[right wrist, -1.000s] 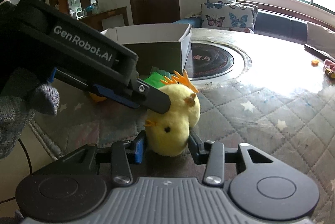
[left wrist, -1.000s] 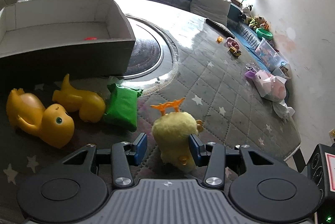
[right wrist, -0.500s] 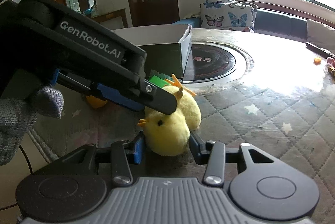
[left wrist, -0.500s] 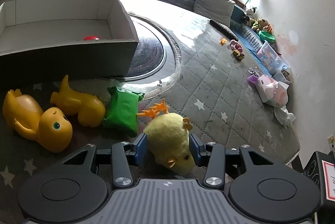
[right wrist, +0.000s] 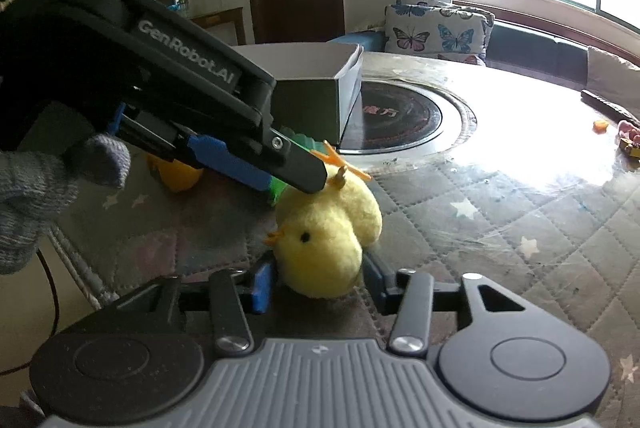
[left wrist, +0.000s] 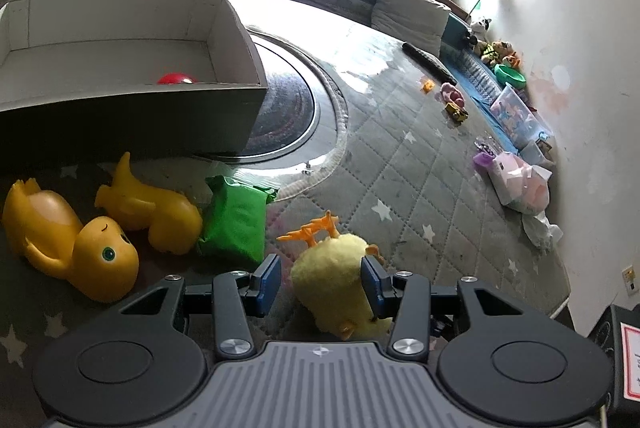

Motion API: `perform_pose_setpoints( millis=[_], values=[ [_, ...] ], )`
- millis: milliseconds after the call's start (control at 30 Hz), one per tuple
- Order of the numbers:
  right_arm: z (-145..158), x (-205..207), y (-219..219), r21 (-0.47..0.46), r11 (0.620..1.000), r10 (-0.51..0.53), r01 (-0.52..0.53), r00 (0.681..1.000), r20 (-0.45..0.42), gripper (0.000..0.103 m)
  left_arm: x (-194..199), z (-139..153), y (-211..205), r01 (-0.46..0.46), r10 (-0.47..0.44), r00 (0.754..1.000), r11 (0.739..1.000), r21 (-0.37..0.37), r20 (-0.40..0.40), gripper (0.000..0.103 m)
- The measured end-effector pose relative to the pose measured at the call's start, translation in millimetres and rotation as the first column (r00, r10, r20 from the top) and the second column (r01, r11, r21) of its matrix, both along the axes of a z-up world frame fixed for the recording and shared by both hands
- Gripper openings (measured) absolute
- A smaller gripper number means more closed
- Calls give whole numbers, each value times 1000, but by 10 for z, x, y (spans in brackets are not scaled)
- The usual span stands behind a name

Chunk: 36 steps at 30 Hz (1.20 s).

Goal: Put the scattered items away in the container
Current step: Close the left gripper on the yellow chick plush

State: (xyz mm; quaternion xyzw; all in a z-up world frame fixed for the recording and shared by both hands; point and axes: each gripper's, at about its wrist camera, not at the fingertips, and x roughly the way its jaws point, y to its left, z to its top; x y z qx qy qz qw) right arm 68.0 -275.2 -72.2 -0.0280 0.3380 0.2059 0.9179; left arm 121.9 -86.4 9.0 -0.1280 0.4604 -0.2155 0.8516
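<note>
While my right tongs [right wrist: 316, 282] have just been spreading around the plush chick [right wrist: 320, 248] low in the frame, my left tongs [left wrist: 320, 282] stand apart, one pad touching it on the bench [left wrist: 420, 188].

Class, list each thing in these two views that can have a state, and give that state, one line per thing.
Chick: lying on the mat, between both grippers' jaws.
Right gripper: jaws just opened, a gap on the left side.
Left gripper: open; right pad touches the chick, left pad clear.
Box: open-topped, holds a red ball.
Two yellow toys: lying outside the box.
Green packet: lying outside the box.
</note>
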Motion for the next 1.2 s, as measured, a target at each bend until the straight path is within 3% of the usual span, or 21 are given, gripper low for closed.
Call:
perform_pose_setpoints(
  millis=[67,367,1000,1200],
  values=[
    [18,13,2,16,1000,-2,2,1000,-1,55,10,5,-12,1,-1,1000,1000,3,1,47],
    [10,116,-31,109,993,-47,52,998,-48,55,70,32,-5,-15,15,1000,1000,-16,2,47],
    [-8,169,-50,126,989,-74,80,996,-55,53,132,48,-196,41,-42,999,997,63,24,47],
    [-31,194,-76,134,987,-82,90,995,-64,51,167,-20,-182,66,-66,998,998,17,-9,48]
  ],
)
